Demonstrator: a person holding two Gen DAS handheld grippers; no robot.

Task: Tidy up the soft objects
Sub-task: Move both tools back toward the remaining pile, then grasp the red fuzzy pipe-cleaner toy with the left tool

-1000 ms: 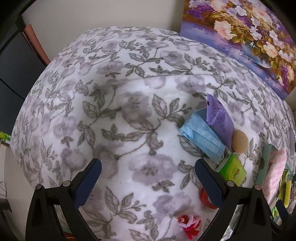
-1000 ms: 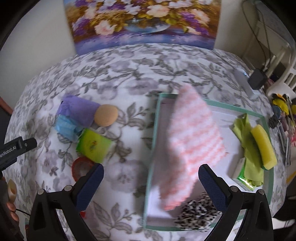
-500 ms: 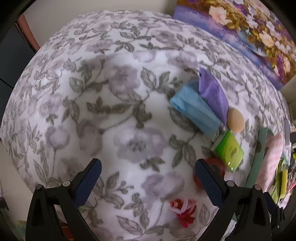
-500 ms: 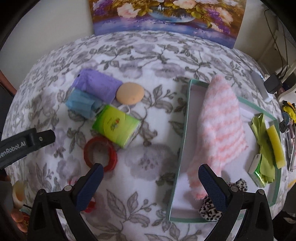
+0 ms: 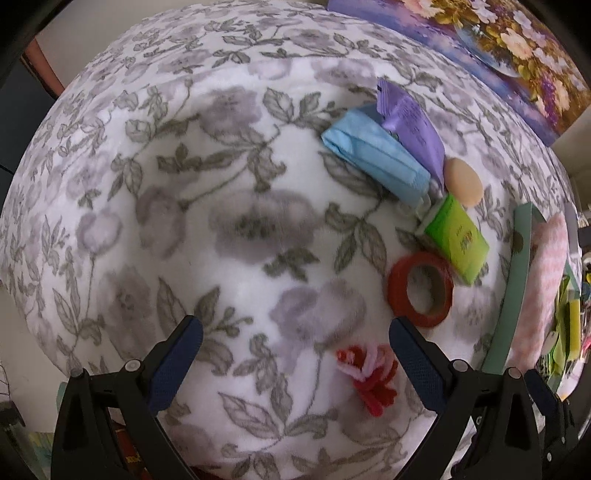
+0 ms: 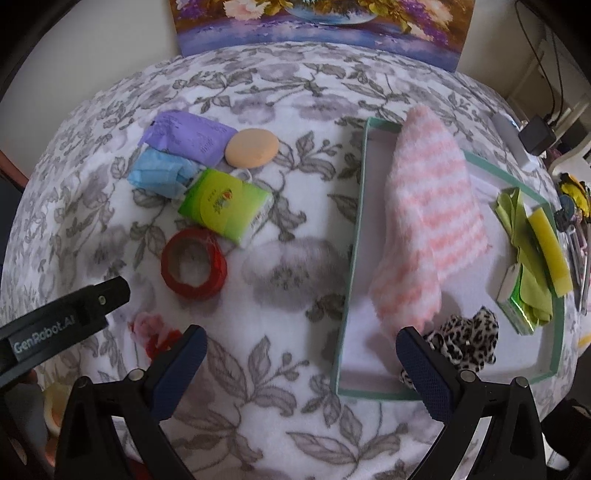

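Note:
On the floral blanket lie a purple packet [image 6: 190,136], a blue face mask [image 6: 160,175], a beige sponge puff [image 6: 252,148], a green tissue pack [image 6: 227,205], a red tape roll [image 6: 194,264] and a red-pink fuzzy flower [image 5: 369,373]. A green-rimmed white tray [image 6: 354,236] holds a pink striped sock [image 6: 432,210], a leopard scrunchie [image 6: 467,338], a green cloth [image 6: 524,251] and a yellow sponge [image 6: 548,247]. My left gripper [image 5: 295,363] is open and empty, the flower close by its right finger. My right gripper [image 6: 301,369] is open and empty, left of the tray.
A flower painting [image 6: 325,26] leans on the wall behind the blanket. Cables, a black adapter [image 6: 537,134] and small clutter lie at the right edge beyond the tray. The left gripper's body [image 6: 62,325] shows at the left of the right wrist view.
Both grippers have moved back toward the near edge. The tape roll and fuzzy flower now show fully in the left wrist view. The pink sock lies still in the tray.

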